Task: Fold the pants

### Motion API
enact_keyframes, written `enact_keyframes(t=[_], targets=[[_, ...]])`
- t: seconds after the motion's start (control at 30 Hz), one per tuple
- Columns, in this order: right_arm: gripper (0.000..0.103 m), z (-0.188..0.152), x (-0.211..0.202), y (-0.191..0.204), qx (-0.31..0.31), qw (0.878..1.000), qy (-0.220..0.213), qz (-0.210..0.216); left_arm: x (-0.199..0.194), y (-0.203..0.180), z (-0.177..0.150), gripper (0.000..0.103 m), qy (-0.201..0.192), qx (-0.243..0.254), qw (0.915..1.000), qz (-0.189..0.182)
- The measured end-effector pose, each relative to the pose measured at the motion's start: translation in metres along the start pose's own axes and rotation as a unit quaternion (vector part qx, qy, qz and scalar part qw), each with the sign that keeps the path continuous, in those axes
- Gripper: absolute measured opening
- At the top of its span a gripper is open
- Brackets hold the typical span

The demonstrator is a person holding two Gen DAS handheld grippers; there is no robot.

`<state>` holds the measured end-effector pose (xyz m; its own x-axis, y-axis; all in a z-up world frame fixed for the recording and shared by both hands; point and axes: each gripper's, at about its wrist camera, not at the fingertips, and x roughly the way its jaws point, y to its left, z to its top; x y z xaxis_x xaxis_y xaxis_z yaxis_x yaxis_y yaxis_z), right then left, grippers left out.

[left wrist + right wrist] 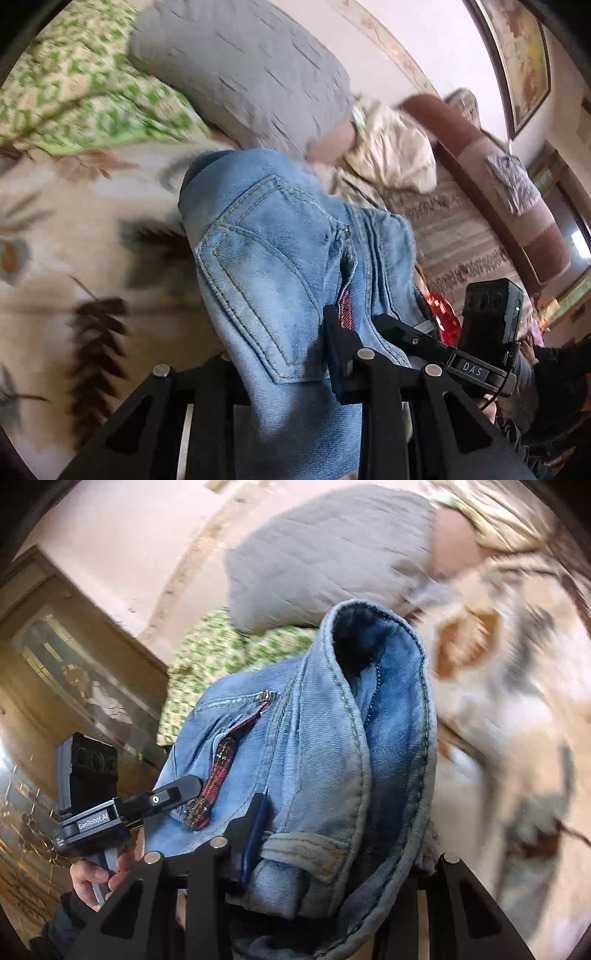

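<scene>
Light-blue jeans [266,258] hang bunched above a leaf-patterned bedspread [74,240], back pocket facing the left wrist camera. My left gripper [280,332] is shut on the denim near the waist; one finger [338,350] presses the cloth and the other is hidden under it. In the right wrist view the jeans [314,738] fill the middle, with an open leg or waist fold at the top. My right gripper [343,823] is shut on the bunched waistband; its blue-padded finger [255,830] shows and the other is covered. The two grippers hold the jeans close together.
A grey pillow [240,66] and a green-patterned cloth [74,81] lie beyond the jeans. Cream fabric [391,155] and a brown bolster [498,192] sit to the right, under a framed picture [524,55]. A wooden cabinet [74,664] stands on the left. A hand [92,882] grips the left tool.
</scene>
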<state>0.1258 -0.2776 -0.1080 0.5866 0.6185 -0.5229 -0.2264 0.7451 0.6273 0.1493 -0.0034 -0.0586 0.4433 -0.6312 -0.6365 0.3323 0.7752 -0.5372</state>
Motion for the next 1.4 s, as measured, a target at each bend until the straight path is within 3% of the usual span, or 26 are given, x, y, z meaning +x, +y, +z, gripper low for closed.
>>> enact_keyframes(t=[0.1, 0.2, 0.27, 0.3, 0.33, 0.37, 0.43, 0.47, 0.5, 0.57, 0.63, 0.7, 0.77, 0.83, 0.93, 1.0, 1.07, 1.13, 1.23, 1.27, 1.3, 1.33, 1.4], targets=[[0.041, 0.004, 0.031, 0.015, -0.015, 1.0, 0.003, 0.0, -0.001, 0.036, 0.005, 0.028, -0.003, -0.018, 0.9995, 0.027], [0.042, -0.006, 0.076, 0.012, 0.001, 0.998, 0.061, -0.017, 0.023, 0.079, -0.007, 0.032, 0.049, -0.057, 0.9953, 0.061], [0.064, -0.017, 0.097, 0.006, 0.008, 0.995, 0.091, -0.047, 0.031, 0.103, -0.018, 0.046, 0.055, -0.086, 0.9927, 0.065], [0.071, -0.019, 0.097, 0.004, 0.012, 0.995, 0.085, -0.053, 0.03, 0.11, -0.02, 0.057, 0.046, -0.098, 0.9925, 0.058], [0.08, -0.021, 0.097, 0.001, 0.025, 0.995, 0.082, -0.054, 0.031, 0.117, -0.021, 0.064, 0.046, -0.11, 0.991, 0.06], [0.082, -0.021, 0.096, -0.004, 0.045, 0.994, 0.089, -0.05, 0.031, 0.12, -0.022, 0.068, 0.045, -0.115, 0.9904, 0.063], [0.083, -0.017, 0.095, -0.006, 0.053, 0.992, 0.105, -0.043, 0.028, 0.115, -0.019, 0.075, 0.039, -0.102, 0.9911, 0.076], [0.086, -0.015, 0.093, -0.005, 0.05, 0.992, 0.11, -0.046, 0.025, 0.111, -0.018, 0.086, 0.031, -0.096, 0.9905, 0.094], [0.087, -0.013, 0.087, -0.003, 0.043, 0.991, 0.112, -0.052, 0.018, 0.107, -0.016, 0.089, 0.021, -0.092, 0.9898, 0.107], [0.09, -0.009, 0.07, 0.004, 0.021, 0.993, 0.103, -0.053, 0.001, 0.099, -0.018, 0.089, 0.001, -0.084, 0.992, 0.095], [0.095, -0.007, 0.053, 0.015, -0.013, 0.994, 0.095, -0.056, -0.016, 0.083, -0.022, 0.096, -0.014, -0.052, 0.9949, 0.085], [0.096, -0.006, 0.034, 0.028, -0.06, 0.993, 0.082, -0.068, -0.028, 0.06, -0.029, 0.102, -0.025, 0.02, 0.9945, 0.1], [0.096, -0.012, 0.017, 0.047, -0.141, 0.984, 0.068, -0.091, -0.028, 0.035, -0.038, 0.102, -0.021, 0.094, 0.9867, 0.131], [0.096, -0.022, 0.005, 0.063, -0.225, 0.966, 0.058, -0.116, -0.023, 0.015, -0.048, 0.102, -0.014, 0.167, 0.9723, 0.163], [0.096, -0.042, 0.003, 0.085, -0.338, 0.928, 0.058, -0.145, -0.021, -0.005, -0.07, 0.102, -0.019, 0.281, 0.9378, 0.203], [0.089, -0.049, 0.01, 0.093, -0.36, 0.918, 0.078, -0.147, -0.016, -0.009, -0.078, 0.102, -0.007, 0.32, 0.9235, 0.212], [0.068, -0.053, 0.022, 0.1, -0.374, 0.91, 0.106, -0.145, -0.014, -0.012, -0.084, 0.102, 0.008, 0.353, 0.9101, 0.217], [0.063, -0.057, 0.037, 0.102, -0.383, 0.901, 0.129, -0.159, -0.008, -0.016, -0.088, 0.102, 0.028, 0.389, 0.893, 0.225], [0.054, -0.056, 0.058, 0.094, -0.362, 0.902, 0.156, -0.174, 0.008, -0.017, -0.089, 0.095, 0.066, 0.428, 0.8697, 0.237], [0.044, -0.054, 0.062, 0.091, -0.348, 0.907, 0.161, -0.174, 0.017, -0.016, -0.088, 0.069, 0.086, 0.438, 0.8603, 0.247], [0.038, -0.053, 0.064, 0.088, -0.34, 0.91, 0.164, -0.173, 0.024, -0.014, -0.086, 0.022, 0.105, 0.437, 0.855, 0.259], [0.033, -0.054, 0.063, 0.086, -0.335, 0.912, 0.163, -0.172, 0.027, -0.011, -0.081, 0.016, 0.114, 0.424, 0.8571, 0.269], [0.026, -0.053, 0.055, 0.084, -0.32, 0.919, 0.15, -0.173, 0.02, -0.012, -0.074, 0.013, 0.111, 0.405, 0.8742, 0.243]])
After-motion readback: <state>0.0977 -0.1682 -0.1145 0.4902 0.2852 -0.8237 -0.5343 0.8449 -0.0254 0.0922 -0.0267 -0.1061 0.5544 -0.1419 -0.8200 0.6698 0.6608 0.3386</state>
